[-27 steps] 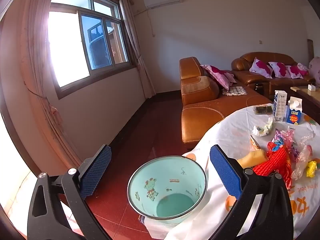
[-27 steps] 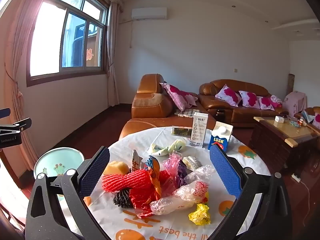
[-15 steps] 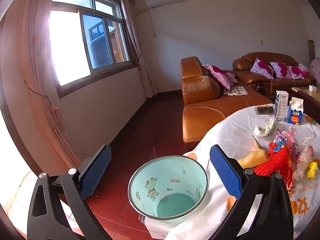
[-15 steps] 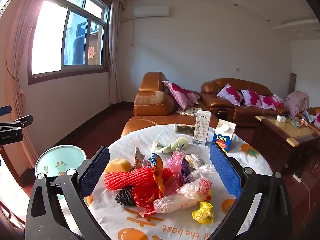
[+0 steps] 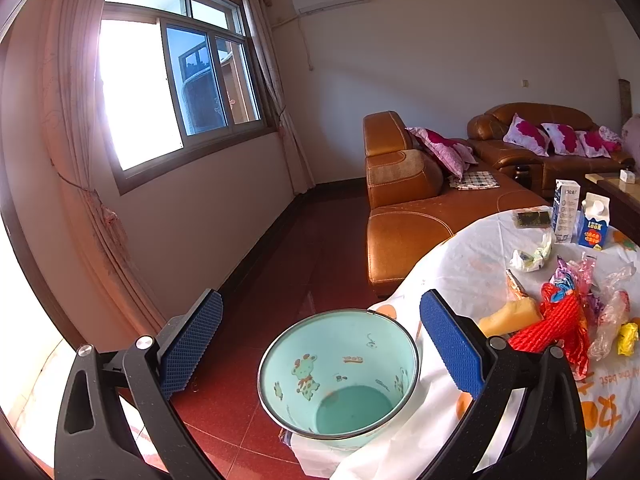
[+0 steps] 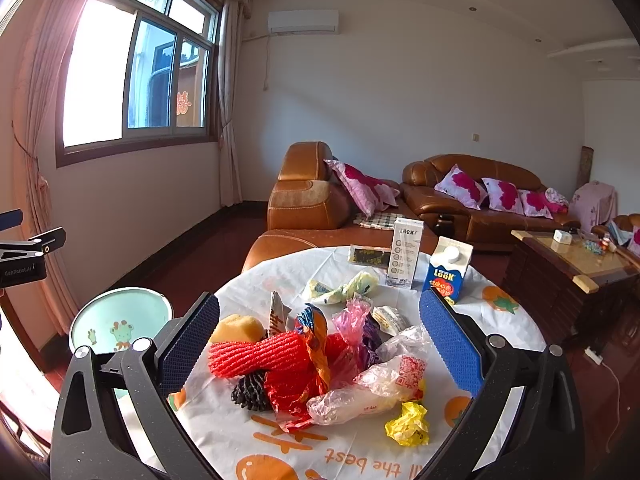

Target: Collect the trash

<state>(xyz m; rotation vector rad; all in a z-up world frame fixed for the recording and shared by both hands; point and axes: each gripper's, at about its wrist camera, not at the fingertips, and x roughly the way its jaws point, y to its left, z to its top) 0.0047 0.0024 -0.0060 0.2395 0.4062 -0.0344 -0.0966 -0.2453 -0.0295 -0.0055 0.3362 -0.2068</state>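
A pile of trash lies on the round table: red foam netting, a black net piece, clear plastic bags, a yellow wrapper, an orange-blue packet, a yellow sponge. My right gripper is open and empty, above the pile. A pale green bin with cartoon prints stands empty beside the table; it also shows in the right wrist view. My left gripper is open and empty above the bin.
A blue milk carton, a tall white box and a dark packet stand at the table's far side. Brown leather sofas lie behind. A wooden coffee table is at right. The floor is red tile.
Both grippers drifted slightly; the views shifted a little. Nothing was taken hold of or let go.
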